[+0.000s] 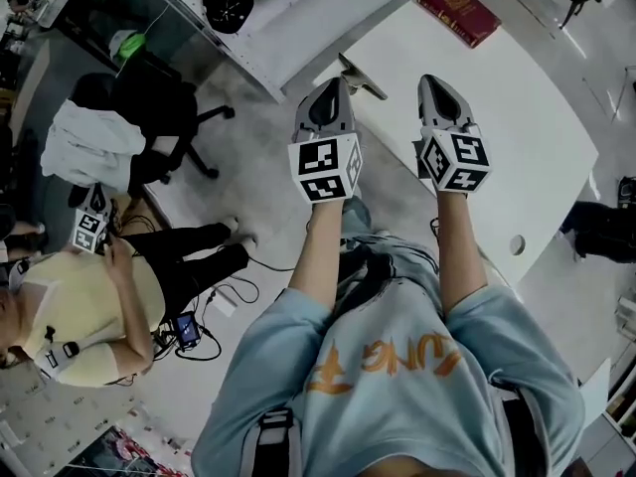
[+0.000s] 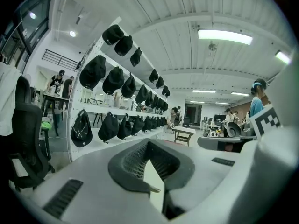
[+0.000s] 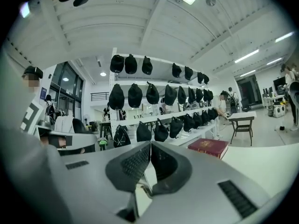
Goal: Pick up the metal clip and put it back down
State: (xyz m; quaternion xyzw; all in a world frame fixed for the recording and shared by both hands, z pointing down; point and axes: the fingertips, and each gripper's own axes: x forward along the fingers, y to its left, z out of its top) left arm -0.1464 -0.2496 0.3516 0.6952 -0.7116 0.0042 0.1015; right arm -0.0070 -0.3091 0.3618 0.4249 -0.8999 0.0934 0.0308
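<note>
In the head view a thin metal clip [image 1: 362, 78] lies at the near edge of the white table [image 1: 517, 137]. My left gripper [image 1: 335, 83] is held up just left of it, with its marker cube toward me. My right gripper [image 1: 432, 80] hovers over the table to the clip's right. In the left gripper view the left gripper [image 2: 148, 142] has its jaws closed tip to tip with nothing between them. The right gripper [image 3: 150, 144] is likewise shut and empty. Both point nearly level across the room, and the clip shows in neither gripper view.
A red book [image 1: 458, 11] [image 3: 208, 147] lies on the table's far side. White shelves with several black caps [image 2: 111, 80] [image 3: 135, 96] stand ahead. An office chair draped with a white garment [image 1: 91, 139] and a seated person in a yellow shirt [image 1: 79, 316] are to the left.
</note>
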